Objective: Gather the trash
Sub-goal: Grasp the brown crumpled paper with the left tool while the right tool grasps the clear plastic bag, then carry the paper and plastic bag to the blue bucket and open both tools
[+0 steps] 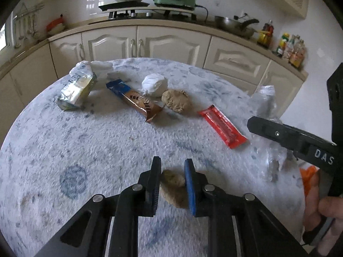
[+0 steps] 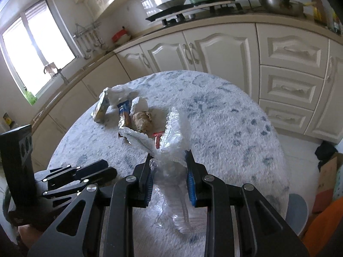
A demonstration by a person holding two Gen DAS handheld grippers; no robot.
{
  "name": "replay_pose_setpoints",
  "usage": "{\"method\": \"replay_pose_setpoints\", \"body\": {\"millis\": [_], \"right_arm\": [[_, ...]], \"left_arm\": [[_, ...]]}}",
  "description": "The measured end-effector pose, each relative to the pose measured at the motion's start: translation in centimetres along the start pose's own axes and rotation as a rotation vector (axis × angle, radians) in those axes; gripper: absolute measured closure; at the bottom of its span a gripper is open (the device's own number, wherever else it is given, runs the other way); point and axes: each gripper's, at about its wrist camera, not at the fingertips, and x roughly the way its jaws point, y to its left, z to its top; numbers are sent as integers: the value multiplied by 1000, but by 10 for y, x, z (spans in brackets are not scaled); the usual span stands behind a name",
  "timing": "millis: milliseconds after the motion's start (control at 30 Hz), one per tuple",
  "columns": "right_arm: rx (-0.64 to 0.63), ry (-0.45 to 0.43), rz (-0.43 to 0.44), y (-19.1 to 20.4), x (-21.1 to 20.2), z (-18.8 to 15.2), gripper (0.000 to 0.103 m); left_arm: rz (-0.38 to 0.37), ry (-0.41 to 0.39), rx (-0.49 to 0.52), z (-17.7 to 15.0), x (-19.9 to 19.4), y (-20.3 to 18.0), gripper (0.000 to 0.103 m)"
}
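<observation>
Both sets of jaws are clamped on something. On the left gripper (image 1: 172,184) they pinch a small crumpled brown paper wad (image 1: 173,189) low over the table; on the right gripper (image 2: 169,171) they squeeze the neck of a clear crinkled plastic bag (image 2: 171,150), whose ragged mouth flares upward toward twelve o'clock in the right wrist view.

That bag looks like the only container in play, and its inside cannot be read through the wrinkled film, though nothing bulky shows in it. The mouth is bunched and partly folded, so a wad let go above it could bounce off the rim and roll across the round fuzzy white-and-blue tablecloth (image 1: 85,150). The paper is soft and held near its edge, so it might slip out on the way over.

More trash waits at about twelve o'clock in the left wrist view: a flat red snack wrapper (image 1: 221,126), a second brown paper ball (image 1: 175,101), a white paper ball (image 1: 154,85), a long brown-and-blue foil wrapper (image 1: 135,100) and a crushed silver-yellow carton (image 1: 76,93). A careless sweep of either gripper could knock these toward the table edge.
</observation>
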Motion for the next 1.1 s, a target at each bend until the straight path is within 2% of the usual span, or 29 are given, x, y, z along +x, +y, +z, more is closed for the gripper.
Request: {"method": "replay_pose_setpoints", "body": {"millis": [267, 400, 433, 467, 533, 600, 700, 733, 767, 833, 933, 1033, 1100], "right_arm": [[-6, -13, -3, 6, -16, -8, 77], [-10, -16, -8, 9, -23, -12, 77], [-10, -17, -9, 9, -24, -13, 77], [-10, -18, -12, 9, -26, -14, 77], [-8, -19, -9, 9, -27, -14, 77], [-6, -21, -10, 9, -30, -16, 77], [-5, -22, -12, 8, -32, -17, 77], [-4, -22, -13, 7, -33, -16, 77], [-2, -23, -13, 6, -34, -16, 77], [0, -26, -13, 5, -36, -17, 77], [-1, -30, -17, 4, -39, -16, 77], [2, -34, -21, 3, -42, -17, 77], [6, -35, -24, 1, -43, -17, 77]], "left_arm": [[-1, -39, 7, -13, -27, 2, 88], [24, -40, 30, -21, -35, 1, 85], [24, -35, 35, -21, -36, 2, 77], [19, -29, 26, -22, -38, 3, 61], [21, -16, 17, -24, -38, 5, 46], [35, 11, 22, -28, -34, 3, 46], [20, 23, 40, -33, -33, -4, 52], [3, 22, 44, -33, -34, -7, 68], [-14, 25, 39, -34, -34, -9, 78], [-24, 26, 35, -34, -34, -11, 84], [-39, 28, 33, -32, -34, -12, 83], [-46, 16, 39, -19, -33, -5, 73], [-40, 14, 46, -14, -29, -9, 72]]}}
